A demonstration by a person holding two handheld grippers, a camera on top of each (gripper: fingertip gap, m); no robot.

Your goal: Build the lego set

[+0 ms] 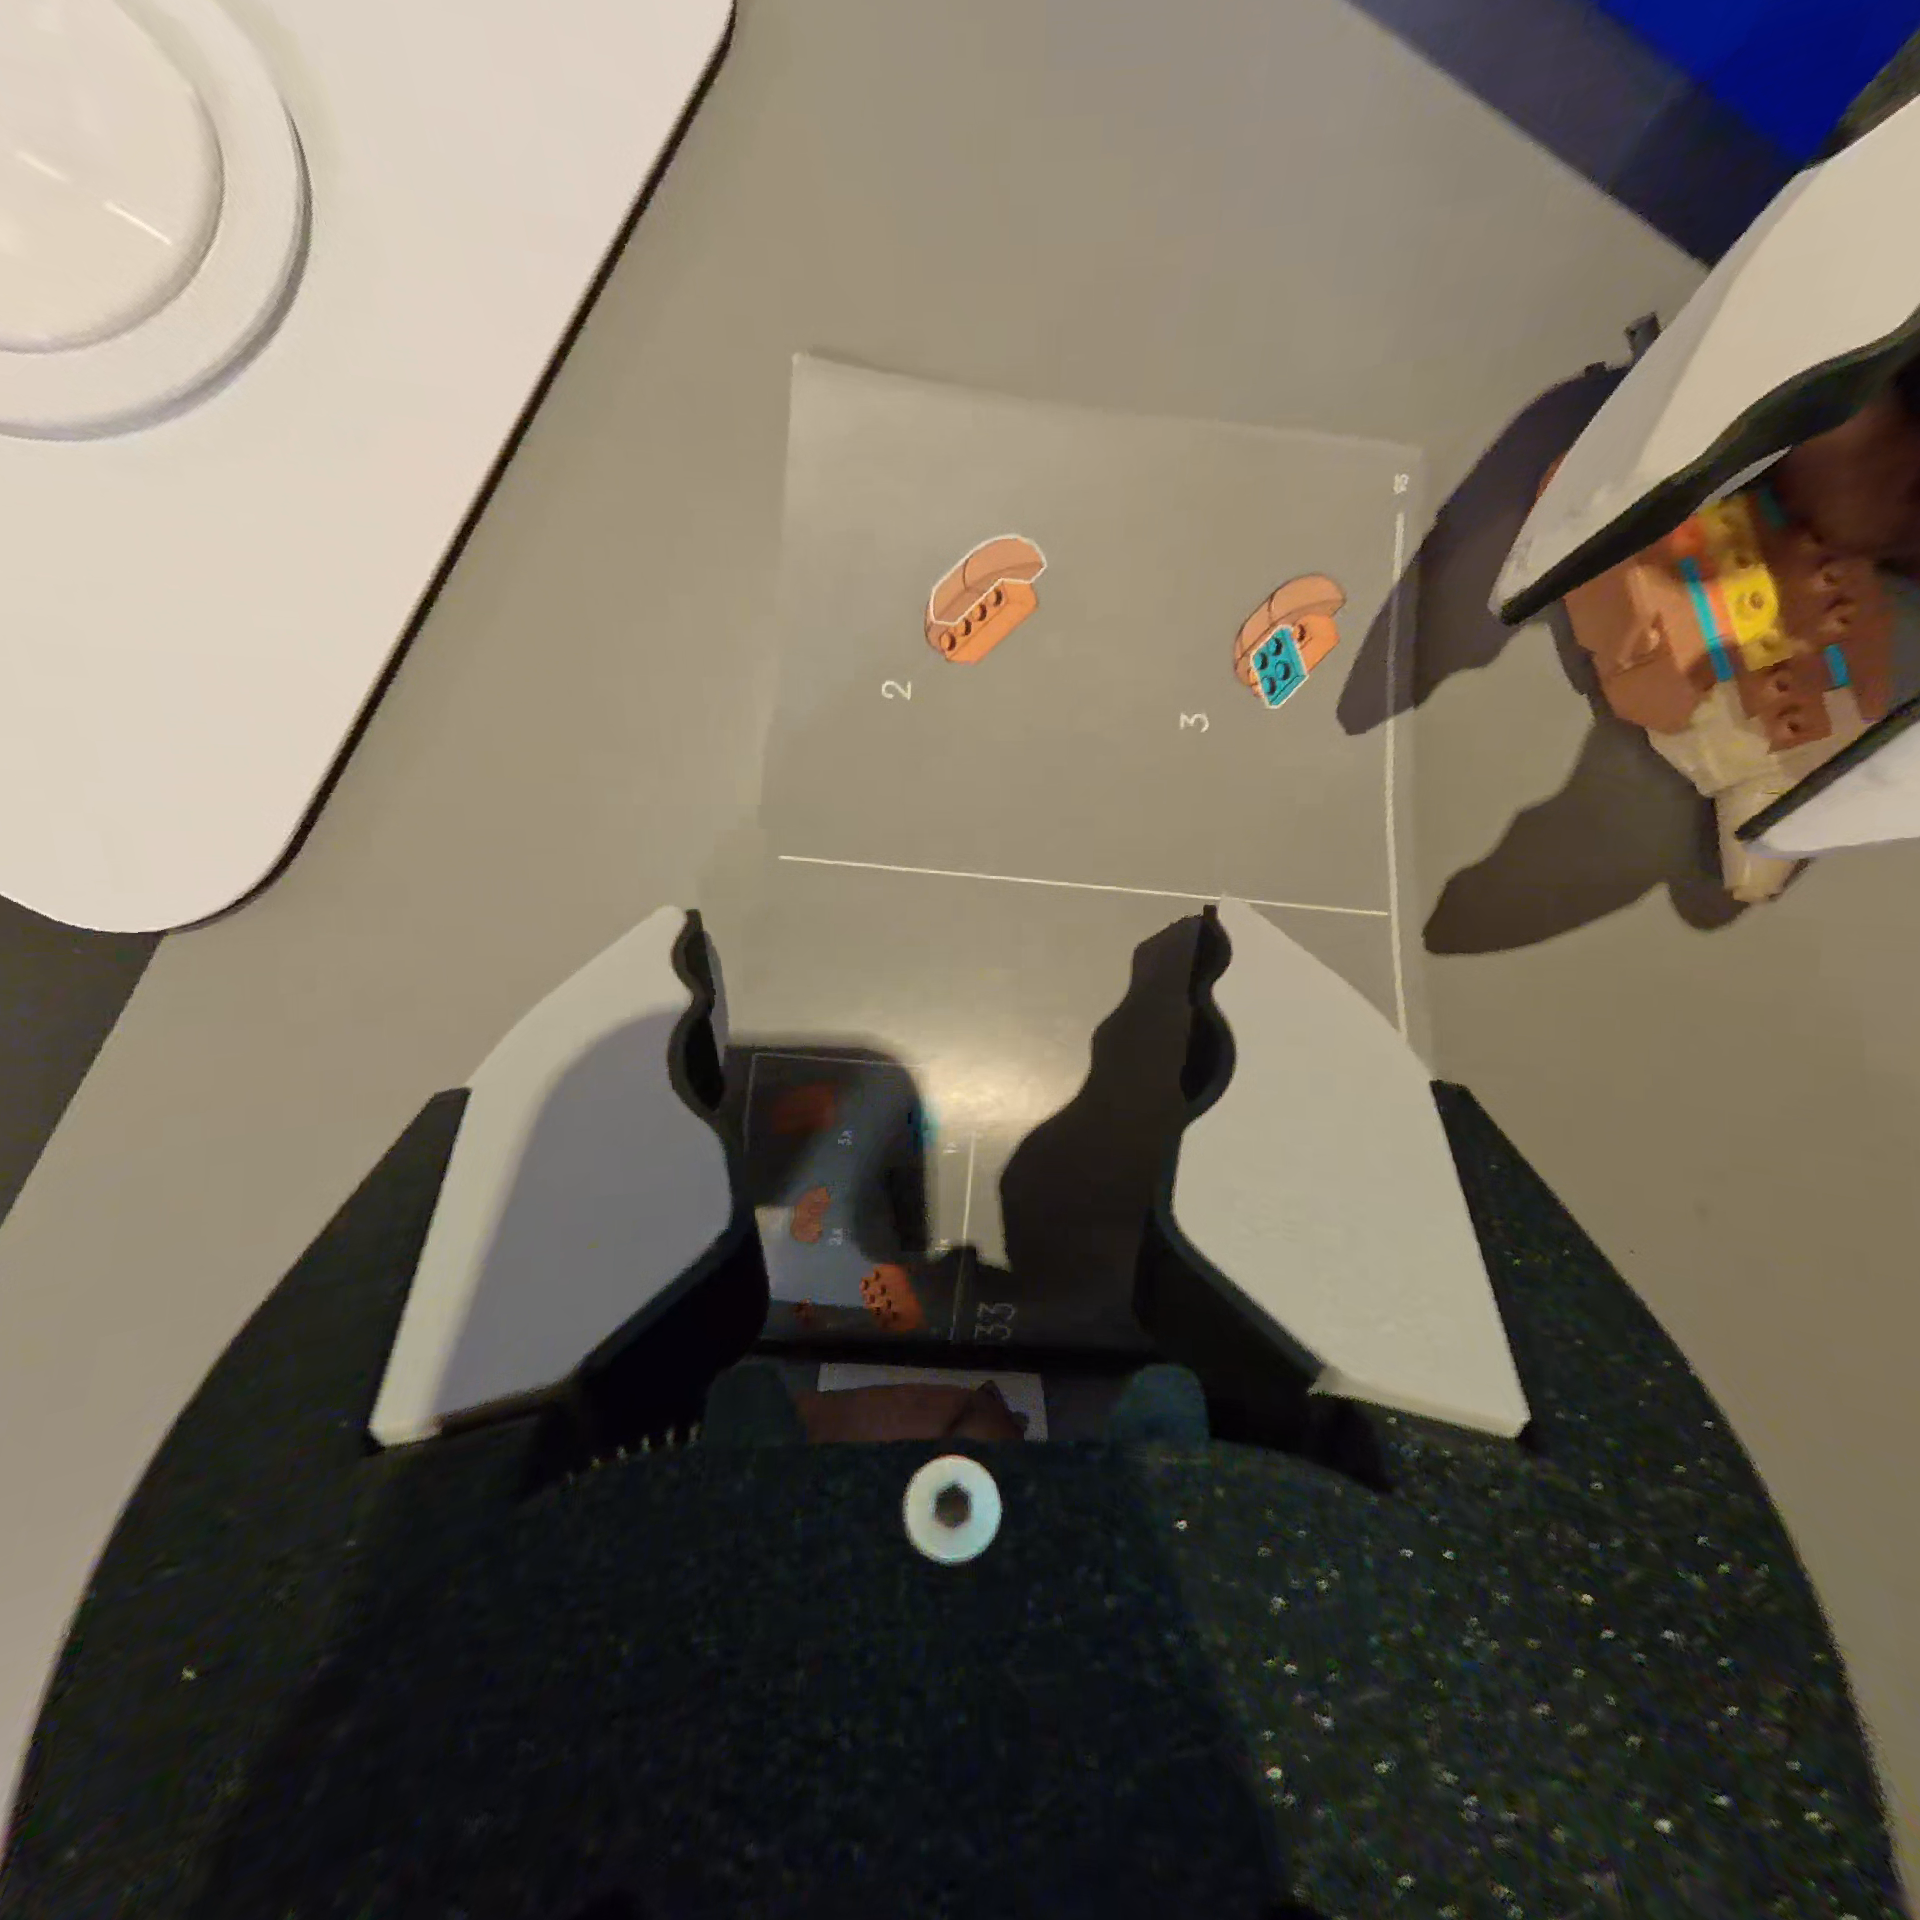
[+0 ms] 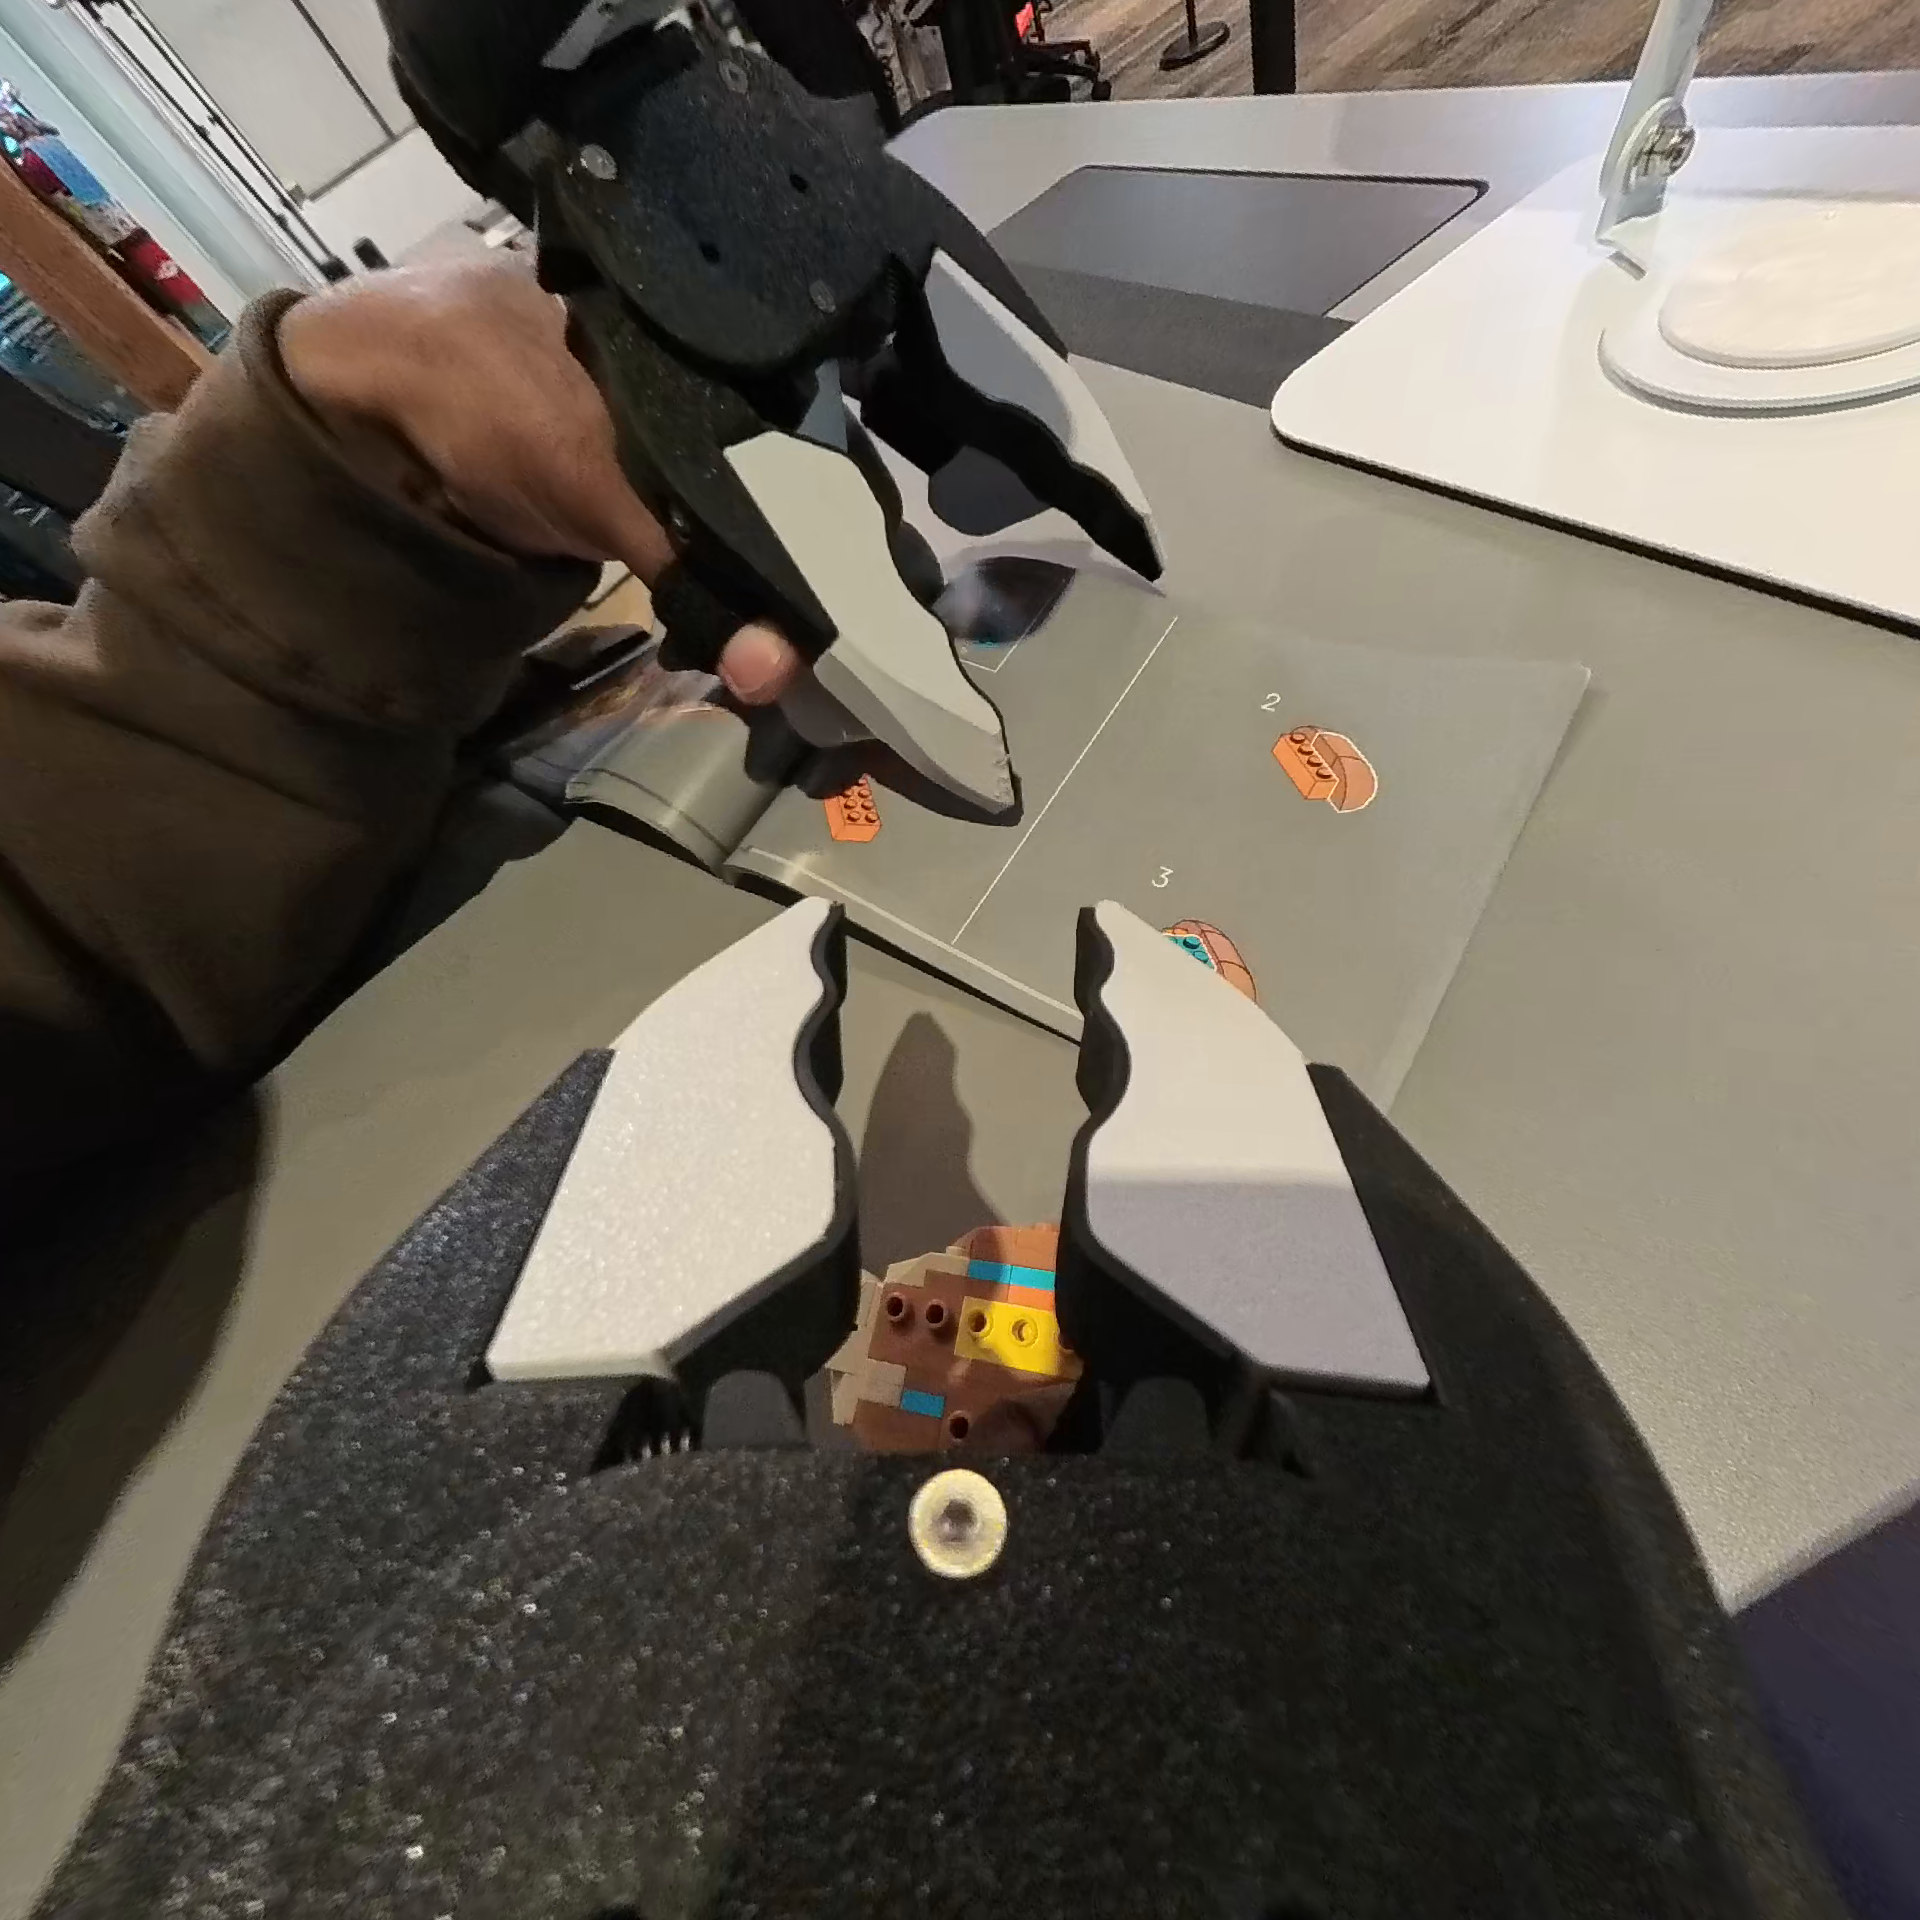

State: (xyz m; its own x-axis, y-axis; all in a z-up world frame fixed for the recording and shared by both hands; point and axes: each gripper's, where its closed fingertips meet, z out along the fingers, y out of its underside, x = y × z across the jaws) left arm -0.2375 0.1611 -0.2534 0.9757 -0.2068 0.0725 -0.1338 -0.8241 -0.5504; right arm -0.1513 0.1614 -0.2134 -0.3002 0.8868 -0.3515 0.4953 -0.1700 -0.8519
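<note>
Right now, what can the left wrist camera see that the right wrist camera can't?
Only the left wrist view shows a blue patch beyond the table's far corner.

Only the right wrist view shows the person's hand and brown sleeve holding the left gripper, plus the room and wooden floor behind.

Both show the open instruction booklet lying flat on the grey table, the white stand base, and the brown lego model between the right gripper's jaws. Both grippers' jaws stand apart.
</note>
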